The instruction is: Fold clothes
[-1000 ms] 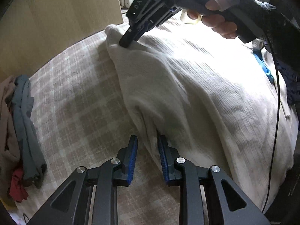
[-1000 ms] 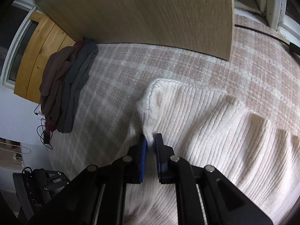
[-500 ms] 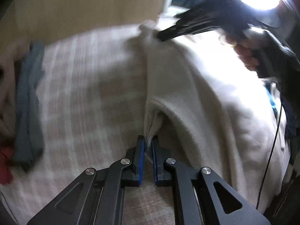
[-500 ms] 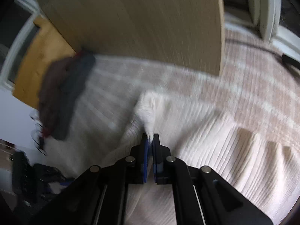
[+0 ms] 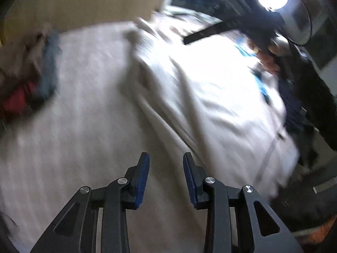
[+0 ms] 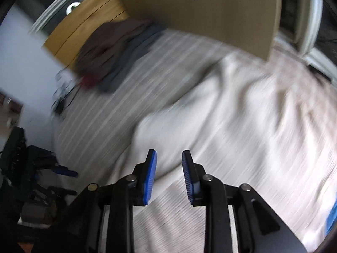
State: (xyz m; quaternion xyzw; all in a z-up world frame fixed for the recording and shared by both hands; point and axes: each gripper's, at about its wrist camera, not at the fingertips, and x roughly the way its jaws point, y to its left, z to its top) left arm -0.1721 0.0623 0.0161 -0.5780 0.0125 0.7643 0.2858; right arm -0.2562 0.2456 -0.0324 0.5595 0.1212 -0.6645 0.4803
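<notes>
- Two claws, both open, nothing gripped. Heavy motion blur in both views.
- Left claw (image 5: 166, 168): jaws parted, just been opening; blue pads (image 5: 143, 177) bare, nothing between them.
- Cream garment (image 5: 210, 97) ahead and to the right of left claw, spread flat on the bed (image 5: 84, 105); its near edge runs diagonally just ahead of the right-hand pad. Touching or not: cannot tell through blur.
- Pile of other clothes (image 5: 35, 67) (brown, grey-blue, red) far ahead-left of left claw, well apart from the cream garment, against the wooden headboard (image 5: 84, 2).
- Right claw (image 5: 202, 35) visible from the left wrist, far ahead-right, over the far part of the garment, held in a hand (image 5: 266, 59) with a dark sleeve (image 5: 316, 97).
- Right claw (image 6: 169, 168) in its own view: jaws parted, just been opening; pads (image 6: 150, 177) clear, no cloth pinched.
- Cream garment (image 6: 242, 109) ahead and right of right claw, folded edge rounding just in front of the tips; striped bed cover (image 6: 101, 126) ahead-left and directly below.
- Clothes pile (image 6: 113, 54) far ahead-left of right claw, at the foot of the headboard (image 6: 210, 6).
- Dark equipment (image 6: 25, 160) off the bed edge, left of right claw; too blurred to identify.
</notes>
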